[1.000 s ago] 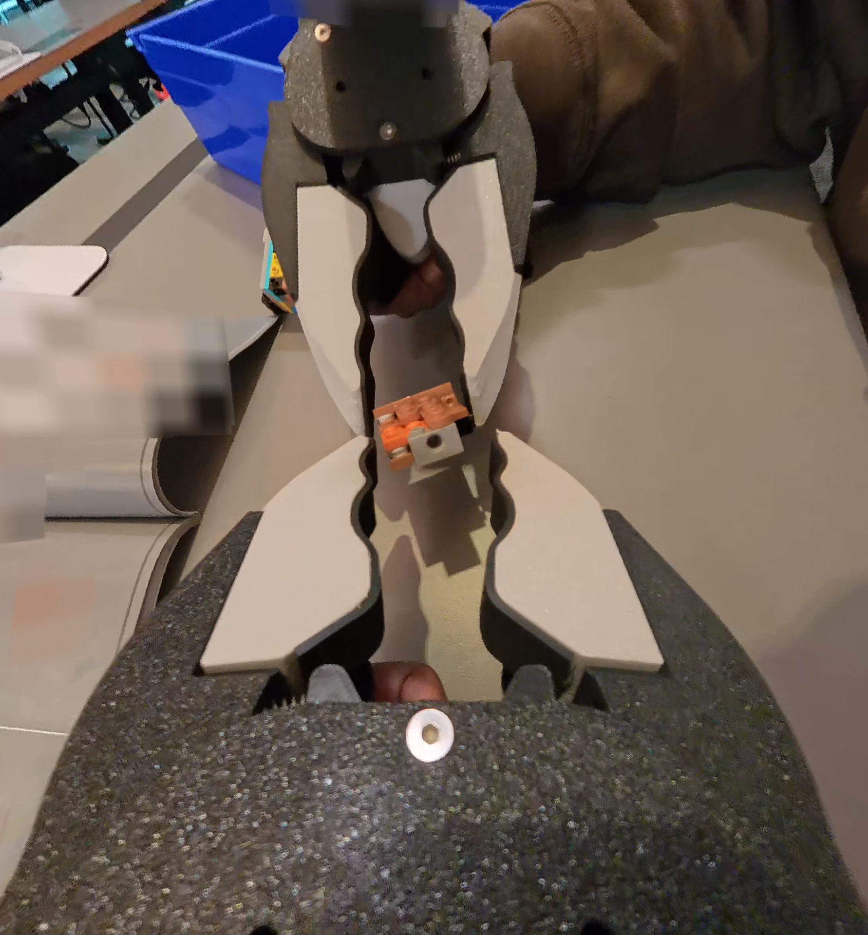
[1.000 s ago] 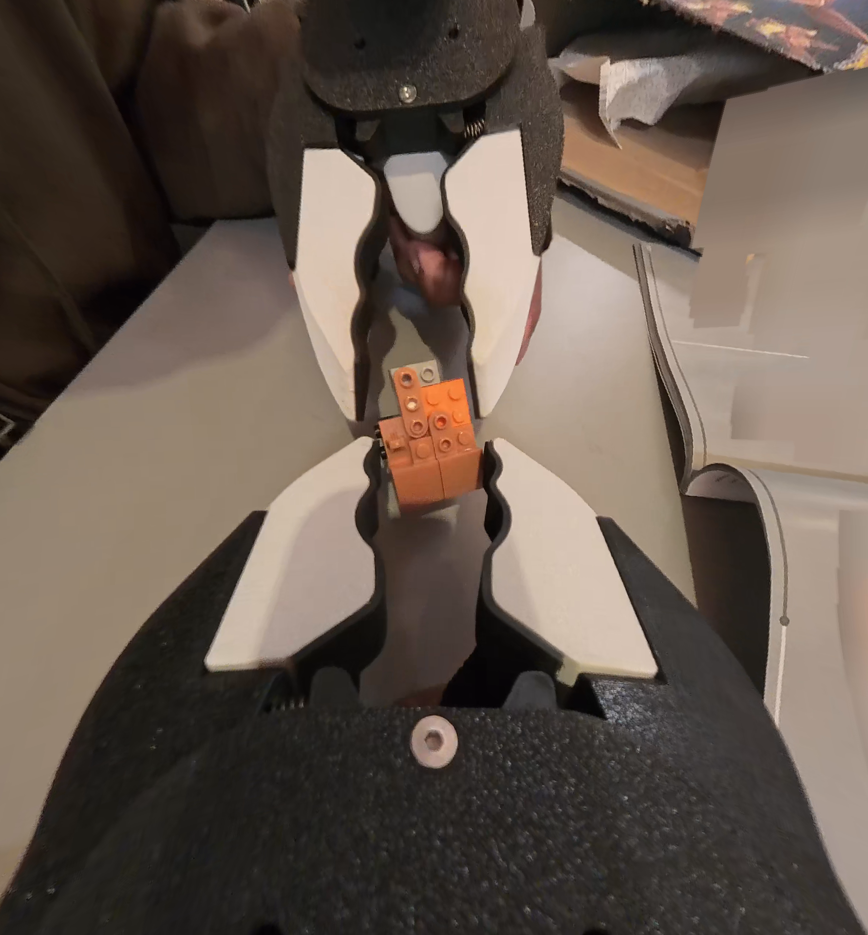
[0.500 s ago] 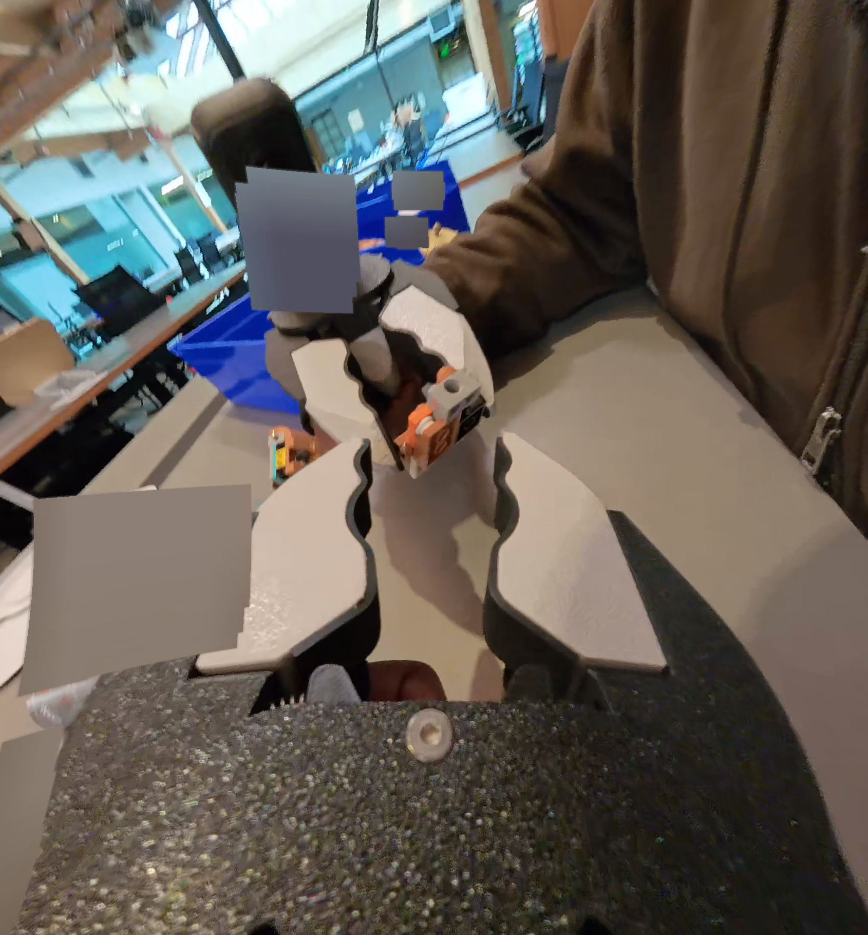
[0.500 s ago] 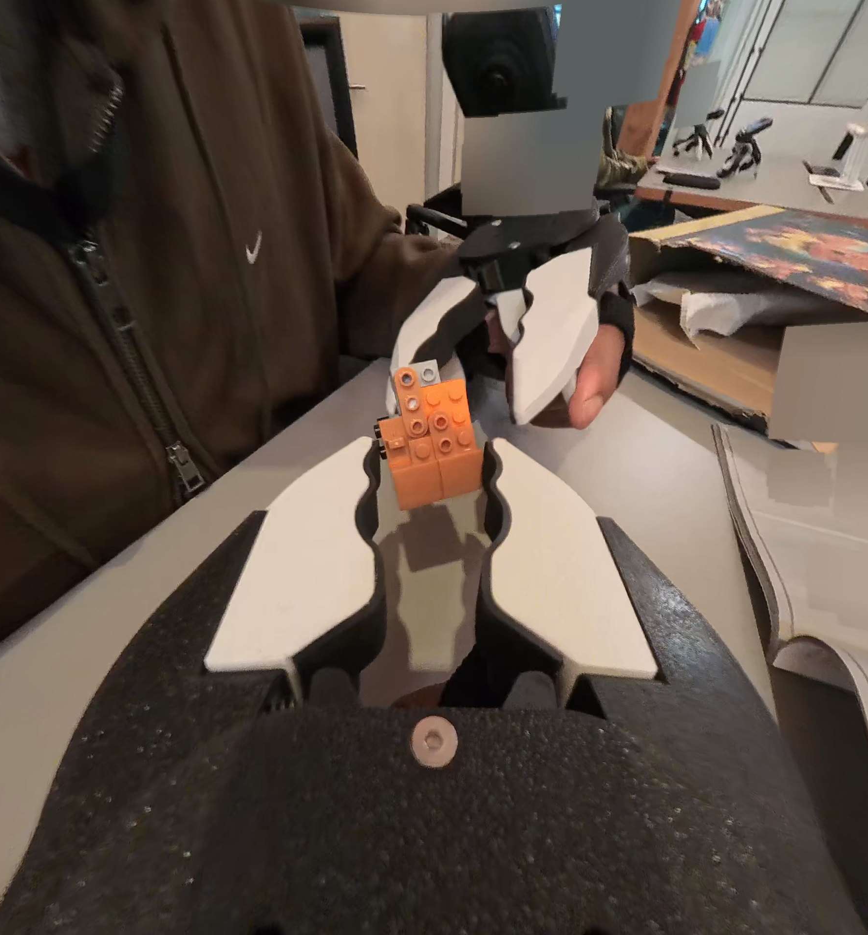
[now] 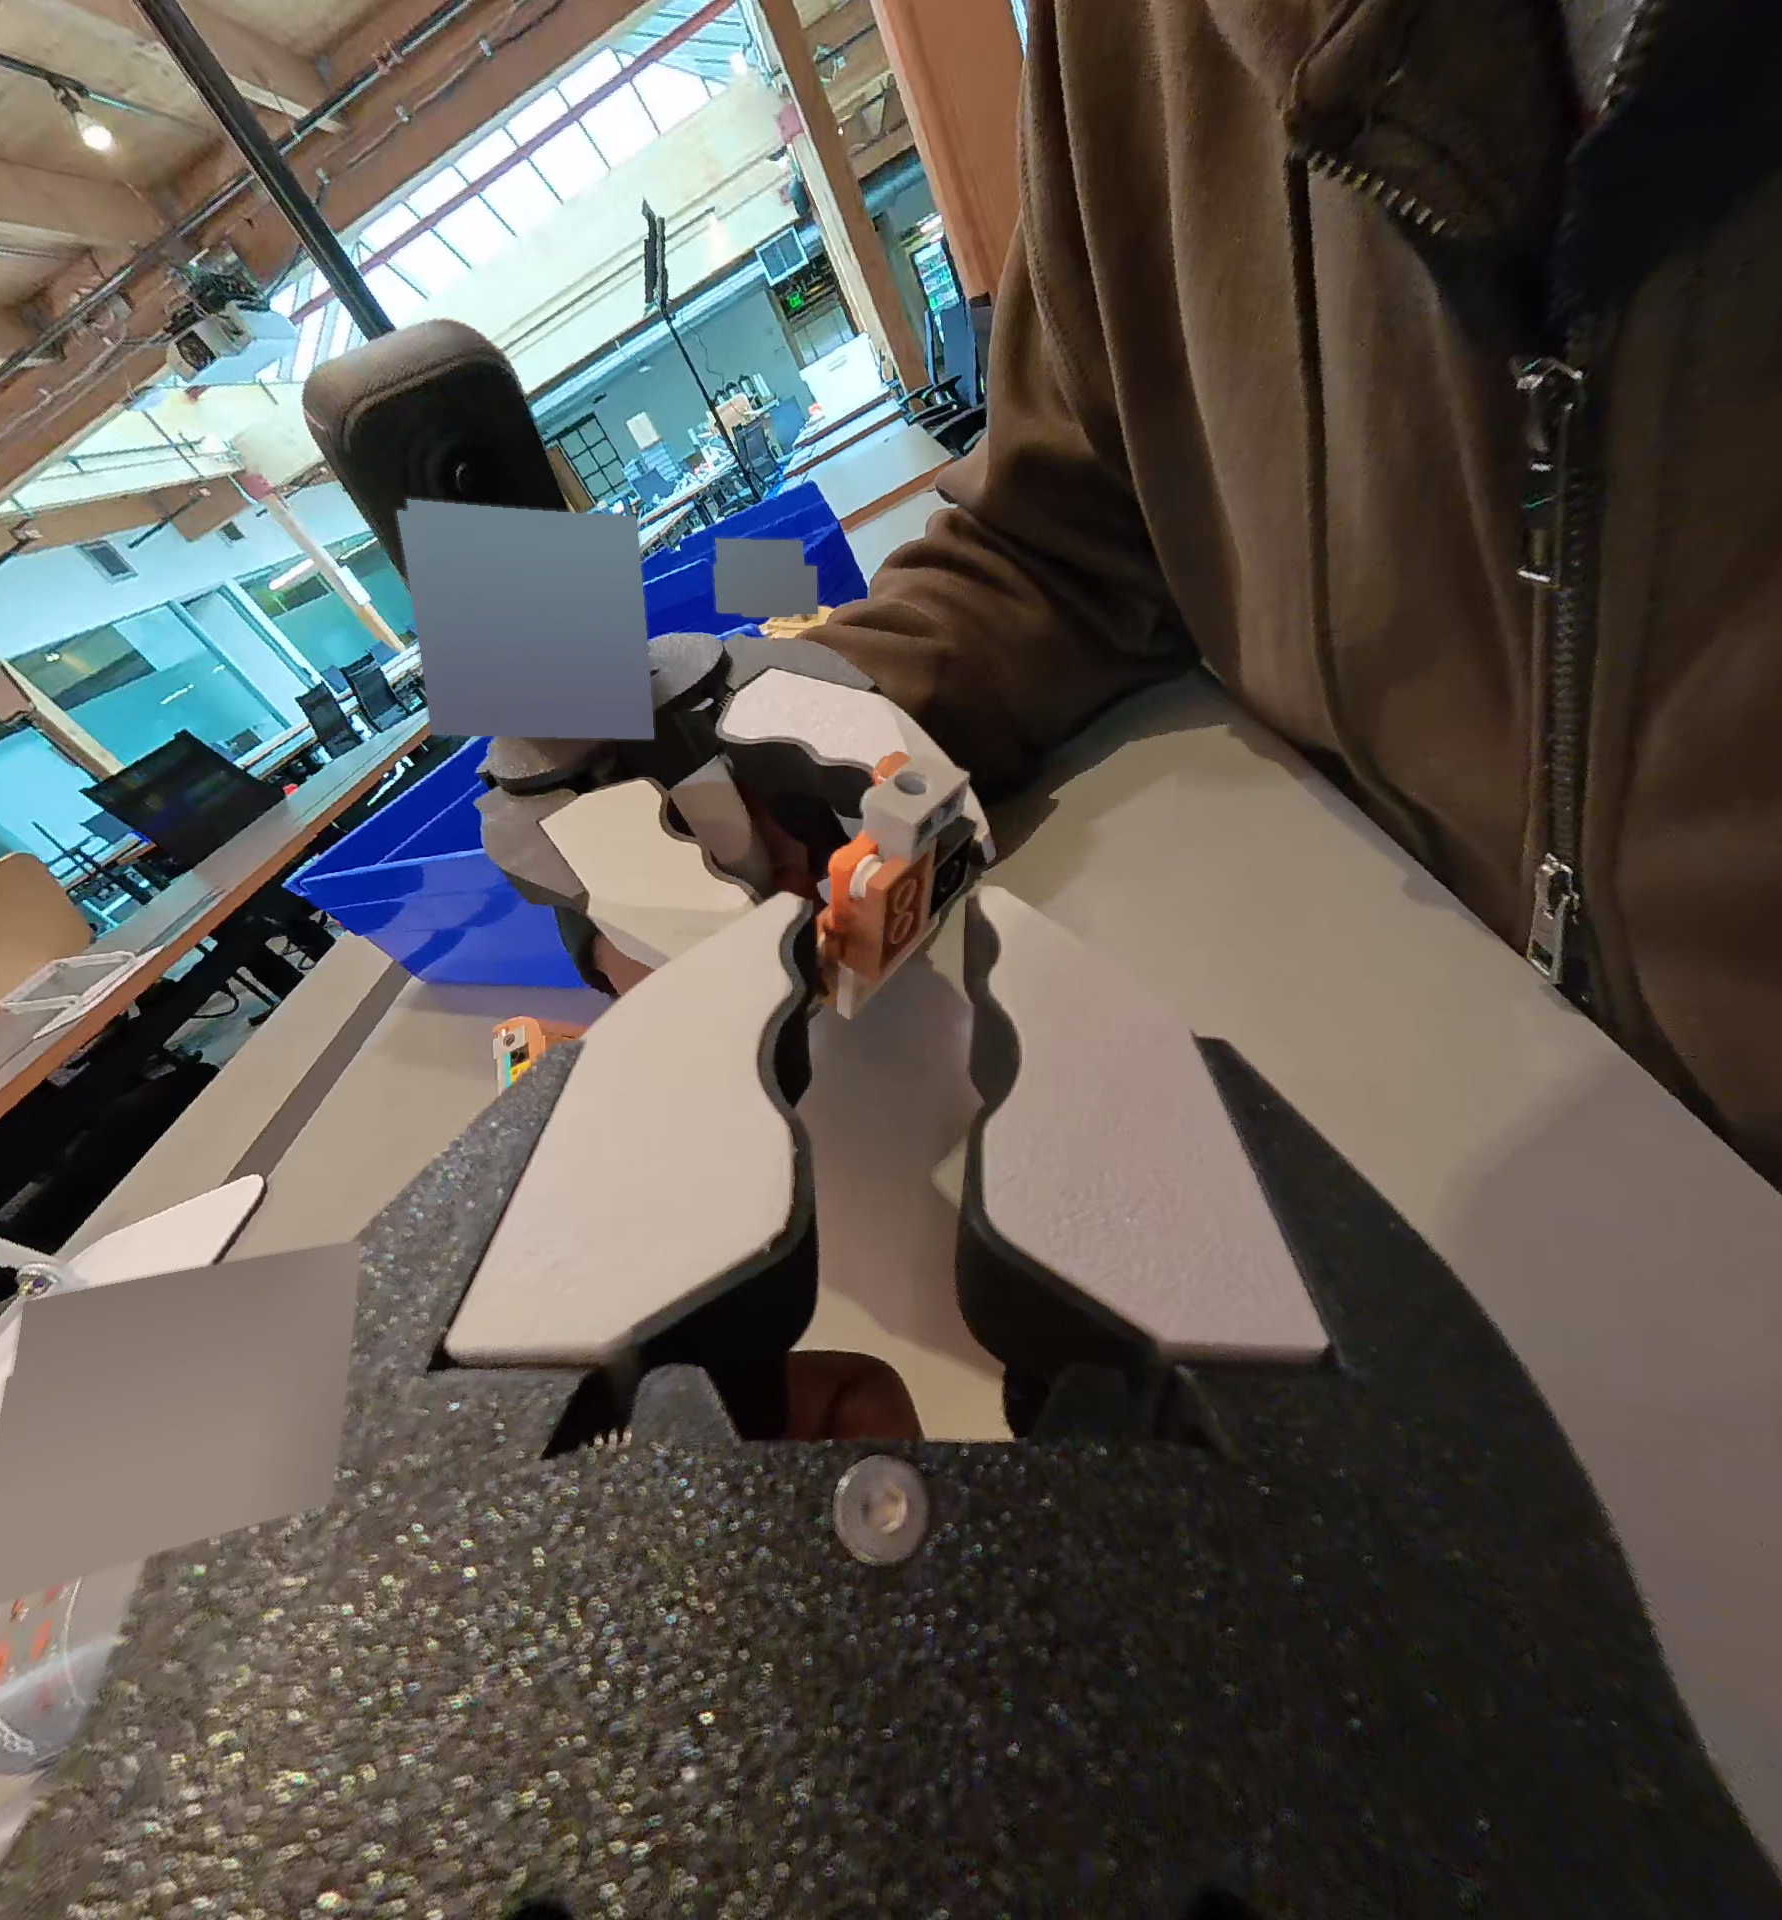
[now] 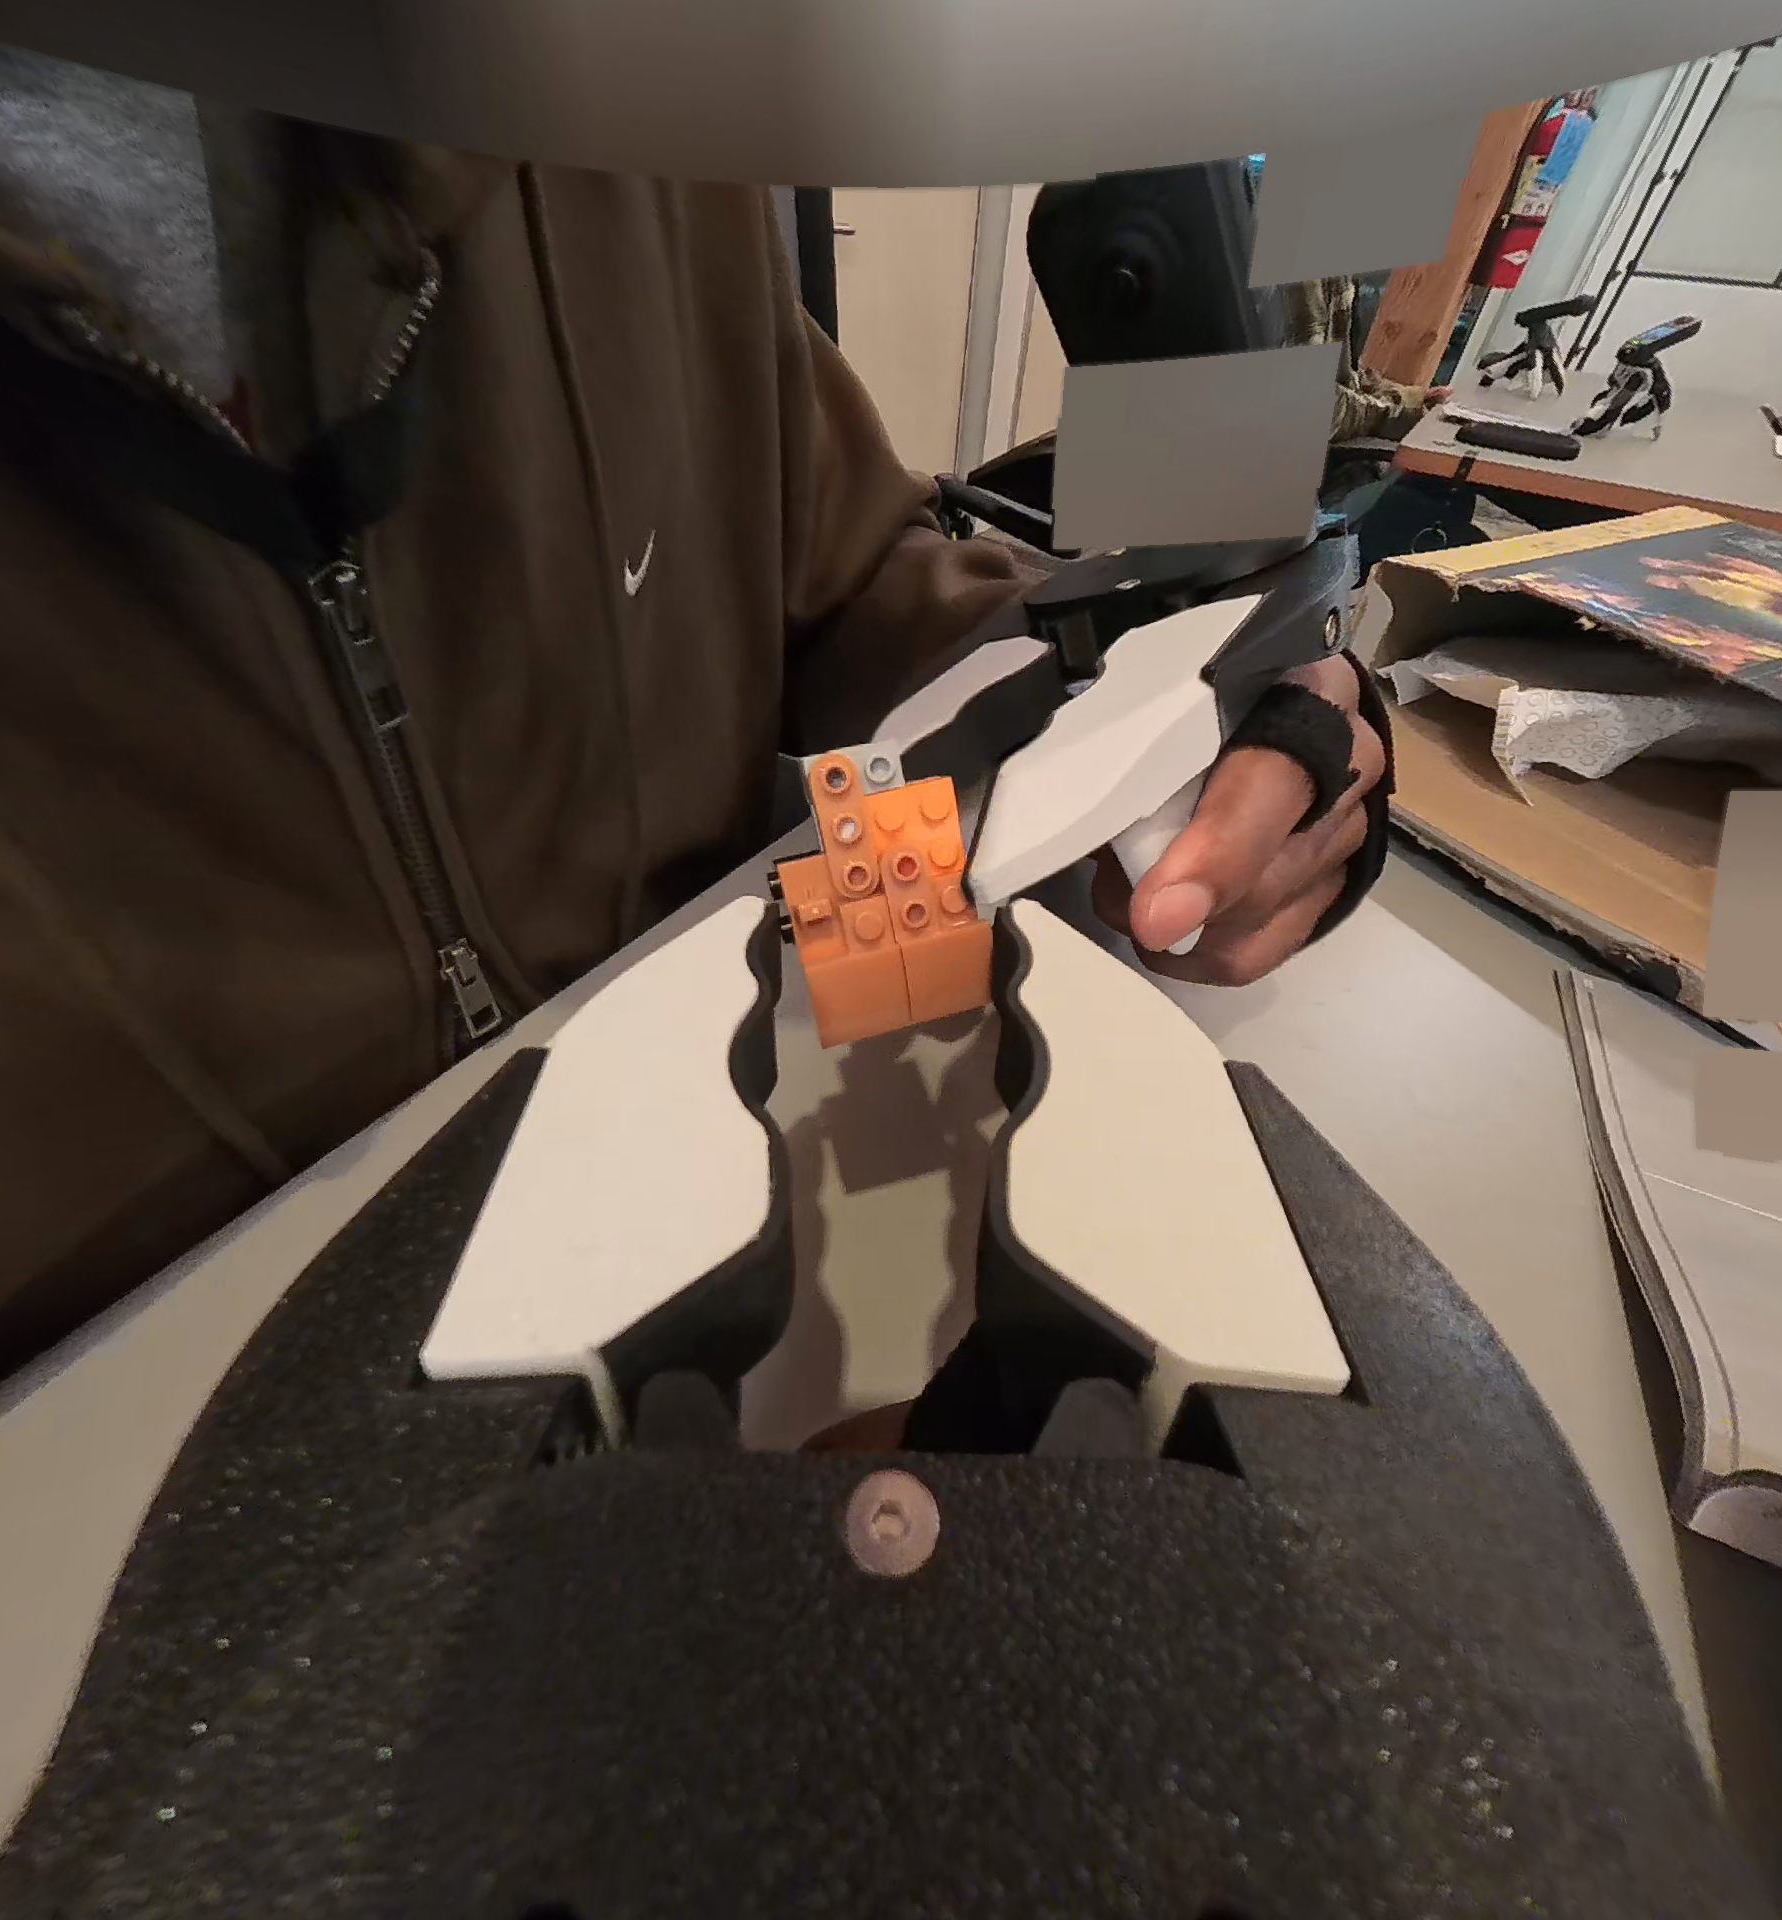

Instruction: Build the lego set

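Left wrist view: your left gripper [image 5: 882,940] stands spread, its fingers flanking the orange lego assembly [image 5: 892,902] without clearly clamping it; whether the left fingertip touches it you cannot tell. Across from it, the right gripper [image 5: 845,821] carries the assembly above the grey table [image 5: 1282,935]. If you close the left one while it sits off-centre, you may lever the grey brick [image 5: 913,805] off the top.

Right wrist view: your right gripper [image 6: 887,925] pinches the assembly [image 6: 892,904] by its lower orange blocks, studs facing the camera. One fingertip [image 6: 1012,857] of the left gripper lies against the upper right studs. Push there too hard and the stack may twist in the pinch or drop to the table [image 6: 1334,1039], near the open booklet [image 6: 1697,1247].
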Available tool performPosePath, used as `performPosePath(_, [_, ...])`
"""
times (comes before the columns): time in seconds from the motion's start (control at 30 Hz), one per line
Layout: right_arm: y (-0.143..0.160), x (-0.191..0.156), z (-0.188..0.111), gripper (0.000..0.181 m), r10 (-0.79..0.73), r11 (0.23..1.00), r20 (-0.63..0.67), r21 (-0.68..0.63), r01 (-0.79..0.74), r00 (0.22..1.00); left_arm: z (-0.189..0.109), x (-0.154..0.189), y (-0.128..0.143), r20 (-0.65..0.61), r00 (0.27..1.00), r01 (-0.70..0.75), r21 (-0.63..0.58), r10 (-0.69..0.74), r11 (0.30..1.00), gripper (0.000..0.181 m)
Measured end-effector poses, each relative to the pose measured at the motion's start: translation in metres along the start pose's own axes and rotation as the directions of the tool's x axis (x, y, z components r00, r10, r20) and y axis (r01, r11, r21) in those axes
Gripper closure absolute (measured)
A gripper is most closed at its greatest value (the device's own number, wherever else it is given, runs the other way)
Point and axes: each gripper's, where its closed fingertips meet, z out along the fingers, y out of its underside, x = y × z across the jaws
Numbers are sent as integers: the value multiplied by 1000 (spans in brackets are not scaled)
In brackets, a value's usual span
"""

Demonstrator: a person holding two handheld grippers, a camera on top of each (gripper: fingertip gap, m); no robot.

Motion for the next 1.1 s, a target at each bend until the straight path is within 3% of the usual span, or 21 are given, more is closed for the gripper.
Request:
performPosePath(0.83, [-2,-8,5,142,-12,1000,41,-15,13,999,1,2,-2,33,992,-124,6,124,992,167])
performPosePath(1.1, [-5,1,1,142,-25,1000,-36,-17,24,999,-3,-6,0,85,991,-100,8,99,995,167])
